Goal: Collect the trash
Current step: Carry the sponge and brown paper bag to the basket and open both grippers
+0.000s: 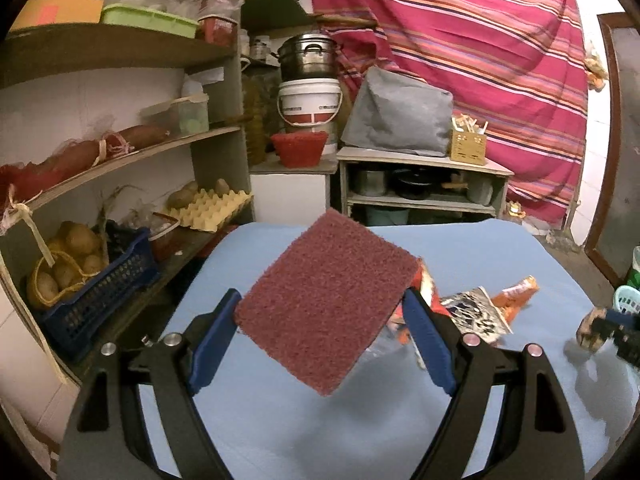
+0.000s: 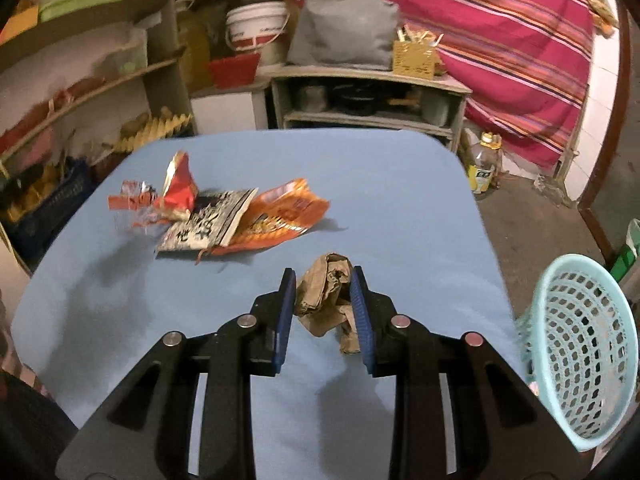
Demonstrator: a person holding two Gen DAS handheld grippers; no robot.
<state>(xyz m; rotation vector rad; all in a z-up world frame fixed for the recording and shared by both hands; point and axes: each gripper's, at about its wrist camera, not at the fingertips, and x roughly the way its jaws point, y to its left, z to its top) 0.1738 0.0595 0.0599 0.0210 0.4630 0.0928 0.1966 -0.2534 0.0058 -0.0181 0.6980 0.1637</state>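
Observation:
My left gripper point(image 1: 322, 300) is shut on a dark red scouring pad point(image 1: 326, 304) and holds it tilted above the blue table point(image 1: 280, 420). My right gripper point(image 2: 322, 280) is shut on a crumpled brown paper wad point(image 2: 326, 296) above the table point(image 2: 400, 200); the wad also shows at the right edge of the left wrist view point(image 1: 592, 328). A pile of wrappers lies on the table: an orange packet point(image 2: 280, 212), a black-and-white packet point(image 2: 208, 220) and a red foil wrapper point(image 2: 178, 184). The pile shows partly behind the pad in the left wrist view point(image 1: 480, 312).
A light blue perforated basket point(image 2: 580, 344) sits off the table's right edge. Shelves with potatoes and an egg tray point(image 1: 208, 208) stand to the left. A low cabinet point(image 2: 368, 100), a white bucket point(image 1: 310, 104) and a striped cloth point(image 1: 480, 60) are behind. A bottle point(image 2: 482, 168) stands on the floor.

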